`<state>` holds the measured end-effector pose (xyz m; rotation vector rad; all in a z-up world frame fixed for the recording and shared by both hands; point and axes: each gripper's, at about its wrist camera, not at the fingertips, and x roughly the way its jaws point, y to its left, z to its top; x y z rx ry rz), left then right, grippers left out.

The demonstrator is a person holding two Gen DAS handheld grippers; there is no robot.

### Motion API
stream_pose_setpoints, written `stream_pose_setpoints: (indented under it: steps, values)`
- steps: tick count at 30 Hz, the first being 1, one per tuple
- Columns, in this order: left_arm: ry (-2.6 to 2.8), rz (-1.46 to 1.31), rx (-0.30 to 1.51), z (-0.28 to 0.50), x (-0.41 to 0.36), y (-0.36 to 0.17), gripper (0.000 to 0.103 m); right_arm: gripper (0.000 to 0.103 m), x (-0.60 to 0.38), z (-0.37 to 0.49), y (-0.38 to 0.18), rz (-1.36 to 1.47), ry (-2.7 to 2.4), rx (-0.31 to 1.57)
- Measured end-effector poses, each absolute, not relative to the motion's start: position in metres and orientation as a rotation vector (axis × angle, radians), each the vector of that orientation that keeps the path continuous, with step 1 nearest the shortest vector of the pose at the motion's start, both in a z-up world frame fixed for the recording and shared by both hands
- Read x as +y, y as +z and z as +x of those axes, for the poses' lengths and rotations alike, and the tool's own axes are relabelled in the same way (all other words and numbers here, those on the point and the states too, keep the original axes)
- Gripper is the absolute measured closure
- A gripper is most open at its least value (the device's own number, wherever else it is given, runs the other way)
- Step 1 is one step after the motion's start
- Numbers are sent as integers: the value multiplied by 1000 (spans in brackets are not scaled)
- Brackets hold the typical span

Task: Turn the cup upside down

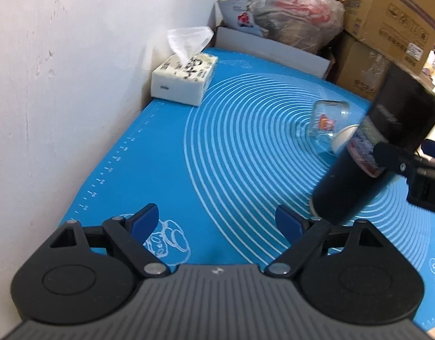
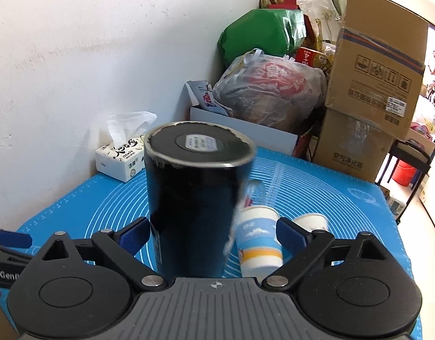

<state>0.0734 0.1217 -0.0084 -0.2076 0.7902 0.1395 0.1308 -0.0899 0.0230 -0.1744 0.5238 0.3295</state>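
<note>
A tall black tumbler [image 2: 191,198] stands base-up between the wide-open jaws of my right gripper [image 2: 213,233]; its left side is close to the left finger, and a clear gap separates it from the right finger. In the left wrist view the same tumbler [image 1: 367,153] leans at the right edge, mouth down on the blue mat [image 1: 217,141], with a right-gripper finger [image 1: 393,160] beside it. My left gripper [image 1: 217,221] is open and empty over the mat's near-left part.
A clear glass [image 1: 329,119] stands inverted mid-mat. Paper cups [image 2: 260,240] sit just right of the tumbler. A tissue box [image 1: 183,76] lies by the white wall. Bags and cardboard boxes [image 2: 373,85] crowd the far edge.
</note>
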Motion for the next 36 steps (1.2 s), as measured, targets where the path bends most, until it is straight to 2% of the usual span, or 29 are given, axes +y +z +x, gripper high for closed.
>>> stream_pose_setpoints:
  steps: [15,36]
  values:
    - [20,-107,713,-2,63,26,14,4,-161,29,36,-44,240,556]
    - [-59,-32,699,-61,31,22,14,4,-194,-46,23,2,184,613]
